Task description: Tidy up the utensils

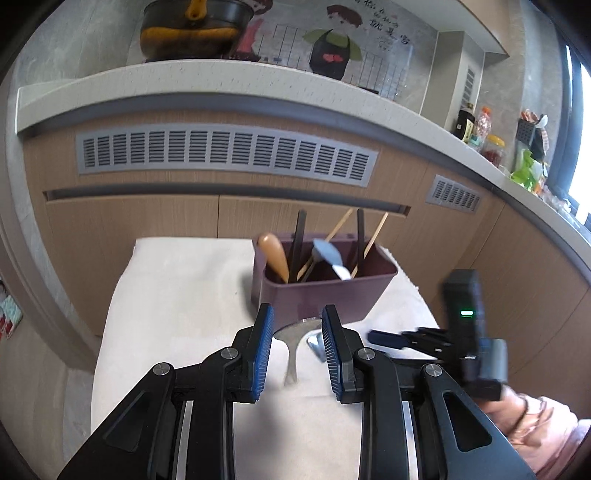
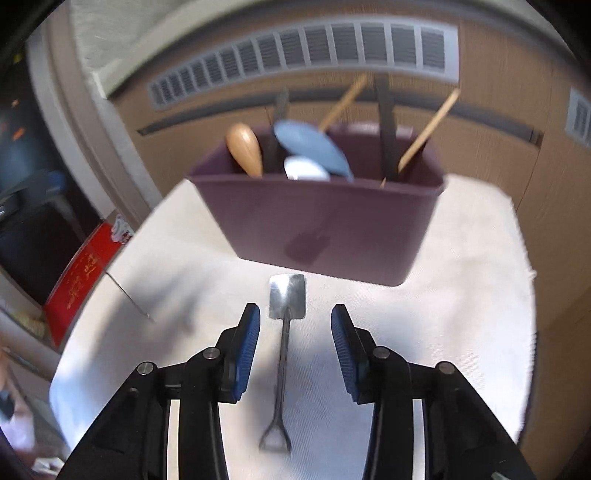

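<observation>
A maroon utensil holder (image 1: 325,295) (image 2: 321,225) stands on a white cloth-covered table (image 1: 177,295) (image 2: 461,295). It holds a wooden-handled tool (image 1: 275,254) (image 2: 245,149), a blue spoon (image 1: 328,254) (image 2: 314,147), black chopsticks and bamboo chopsticks. A small metal shovel-shaped spoon (image 2: 286,314) lies flat in front of the holder, between the open fingers of my right gripper (image 2: 295,321). My left gripper (image 1: 297,325) is open above a metal utensil (image 1: 295,343) on the cloth. The right gripper (image 1: 384,338) shows at the right of the left wrist view.
Wooden cabinet fronts with grey vents (image 1: 225,151) rise behind the table under a white countertop (image 1: 258,81). A black pot (image 1: 192,29) and bottles (image 1: 480,129) sit on the counter. A red box (image 2: 85,273) stands left of the table.
</observation>
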`<action>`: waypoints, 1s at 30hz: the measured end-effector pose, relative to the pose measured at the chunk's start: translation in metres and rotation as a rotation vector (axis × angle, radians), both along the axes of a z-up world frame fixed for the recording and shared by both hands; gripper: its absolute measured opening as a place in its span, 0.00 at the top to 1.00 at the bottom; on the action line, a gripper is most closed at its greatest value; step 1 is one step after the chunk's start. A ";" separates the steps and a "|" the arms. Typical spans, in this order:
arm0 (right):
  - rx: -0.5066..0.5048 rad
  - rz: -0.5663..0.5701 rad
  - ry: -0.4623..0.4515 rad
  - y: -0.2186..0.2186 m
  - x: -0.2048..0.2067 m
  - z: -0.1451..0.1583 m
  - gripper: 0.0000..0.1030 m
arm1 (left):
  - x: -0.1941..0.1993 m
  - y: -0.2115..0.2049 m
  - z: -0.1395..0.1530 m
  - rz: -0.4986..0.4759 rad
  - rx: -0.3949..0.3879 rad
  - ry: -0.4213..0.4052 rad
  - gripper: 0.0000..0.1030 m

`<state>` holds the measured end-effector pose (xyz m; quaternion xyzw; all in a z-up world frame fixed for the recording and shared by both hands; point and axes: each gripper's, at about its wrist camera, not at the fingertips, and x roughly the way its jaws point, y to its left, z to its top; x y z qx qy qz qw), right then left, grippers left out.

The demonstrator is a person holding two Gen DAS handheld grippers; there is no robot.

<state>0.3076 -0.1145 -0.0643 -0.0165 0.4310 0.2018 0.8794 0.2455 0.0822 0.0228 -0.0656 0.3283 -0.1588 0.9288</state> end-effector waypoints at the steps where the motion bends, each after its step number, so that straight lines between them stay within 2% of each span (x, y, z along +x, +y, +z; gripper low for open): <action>1: -0.018 0.002 0.009 0.008 0.006 -0.008 0.63 | -0.001 0.001 -0.002 0.003 0.004 0.001 0.73; 4: -0.062 0.025 0.025 0.026 0.017 -0.022 0.63 | -0.003 0.006 -0.004 0.004 0.009 0.007 0.73; 8: -0.139 0.045 -0.004 0.043 0.023 -0.031 0.63 | -0.003 0.009 -0.007 0.008 0.006 0.016 0.73; 10: -0.195 0.074 -0.032 0.050 0.019 -0.031 0.72 | -0.005 0.012 -0.007 0.017 0.001 0.018 0.73; 12: -0.203 0.093 -0.013 0.051 0.016 -0.027 0.72 | -0.004 0.016 -0.007 0.022 0.006 0.026 0.73; 15: -0.149 0.087 -0.007 0.040 0.006 -0.016 0.72 | -0.006 0.021 -0.018 0.023 0.038 0.069 0.73; 20: -0.047 0.062 -0.037 0.011 -0.018 0.014 0.72 | -0.014 0.017 -0.057 -0.050 0.091 0.228 0.72; 24: -0.004 0.047 -0.071 -0.006 -0.035 0.035 0.72 | -0.048 0.008 -0.088 -0.093 0.095 0.342 0.69; 27: 0.014 0.035 -0.100 -0.018 -0.045 0.048 0.72 | -0.078 -0.004 -0.104 -0.121 0.113 0.356 0.60; 30: 0.036 0.014 -0.120 -0.031 -0.054 0.060 0.72 | -0.099 -0.016 -0.118 -0.076 0.208 0.298 0.60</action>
